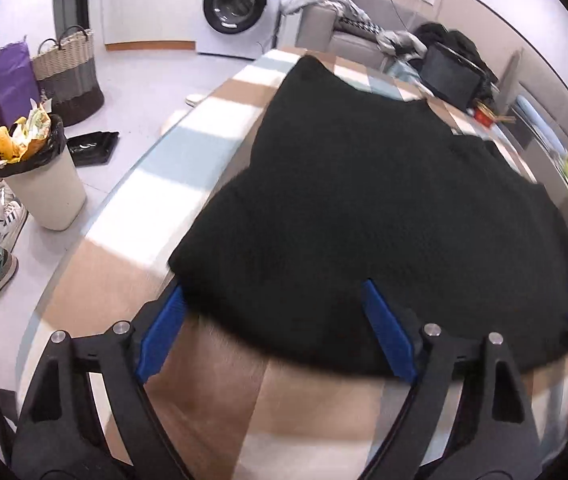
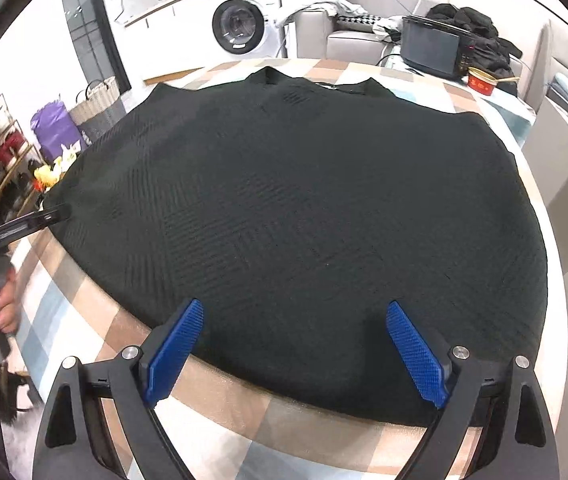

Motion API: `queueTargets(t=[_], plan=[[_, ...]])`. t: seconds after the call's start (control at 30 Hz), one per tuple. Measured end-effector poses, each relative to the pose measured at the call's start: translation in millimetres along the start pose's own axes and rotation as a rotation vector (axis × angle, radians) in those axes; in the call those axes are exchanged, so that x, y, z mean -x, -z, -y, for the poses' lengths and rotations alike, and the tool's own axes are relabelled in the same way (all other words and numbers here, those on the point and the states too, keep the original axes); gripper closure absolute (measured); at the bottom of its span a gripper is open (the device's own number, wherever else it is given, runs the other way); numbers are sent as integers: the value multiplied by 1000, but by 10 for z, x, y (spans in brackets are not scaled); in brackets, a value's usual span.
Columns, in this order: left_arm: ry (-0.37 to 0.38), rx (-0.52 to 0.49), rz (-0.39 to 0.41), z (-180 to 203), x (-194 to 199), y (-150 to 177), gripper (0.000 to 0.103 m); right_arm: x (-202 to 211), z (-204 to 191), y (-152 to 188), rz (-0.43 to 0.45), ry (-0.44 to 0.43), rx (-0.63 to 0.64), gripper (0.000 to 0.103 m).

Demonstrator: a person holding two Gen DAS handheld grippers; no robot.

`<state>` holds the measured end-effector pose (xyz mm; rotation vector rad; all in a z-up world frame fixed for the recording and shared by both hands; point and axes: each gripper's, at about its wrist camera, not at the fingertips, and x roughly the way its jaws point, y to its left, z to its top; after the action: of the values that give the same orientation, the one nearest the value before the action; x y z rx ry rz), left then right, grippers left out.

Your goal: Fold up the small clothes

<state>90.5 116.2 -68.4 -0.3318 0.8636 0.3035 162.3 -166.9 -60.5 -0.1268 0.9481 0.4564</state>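
The left gripper [image 1: 271,304] points steeply downward, blue fingers spread wide. The right gripper [image 2: 296,320] does likewise. A hand [image 2: 1,296] grips the left handle.

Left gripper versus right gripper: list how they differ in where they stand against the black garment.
The left gripper stands at the near left corner of the black garment, one finger at the garment's side edge; the right gripper stands further in along the near hem. The left wrist picture is blurred; the right wrist picture is sharp. Shared: both have blue pads, stand open, and pinch no cloth yet.
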Motion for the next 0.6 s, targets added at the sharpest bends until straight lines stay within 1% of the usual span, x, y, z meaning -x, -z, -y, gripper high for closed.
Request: queueTargets(t=[0.03,0.07,0.1,0.13,0.17,0.2,0.3,0.37,0.47,0.57,0.6], plan=[[6,16,8,30,-42,-52,30,4,22,5,5,9,-17,8],[18,34,15,55,-68,-92,45,2,50,11,5,17,-33,8],[29,44,15,54,-109,-144,55,-12,82,7,5,19,-46,9],[50,56,10,87,-183,-208,74,-10,102,12,4,26,-61,9],[57,69,7,100,-223,-243,84,-6,121,13,7,31,-75,9],[52,85,19,100,-244,-278,88,3,147,16,13,27,-91,9],[66,117,64,69,-201,-341,90,39,186,21,23,20,-103,9],[70,101,85,56,-127,-356,90,70,207,21,35,36,-103,9],[85,99,96,41,-16,-356,90,77,279,17,49,48,-142,9],[98,38,144,152,183,-377,90,45,324,-3,44,56,-154,9],[109,11,164,218,252,-393,90,56,339,1,55,59,-159,9]])
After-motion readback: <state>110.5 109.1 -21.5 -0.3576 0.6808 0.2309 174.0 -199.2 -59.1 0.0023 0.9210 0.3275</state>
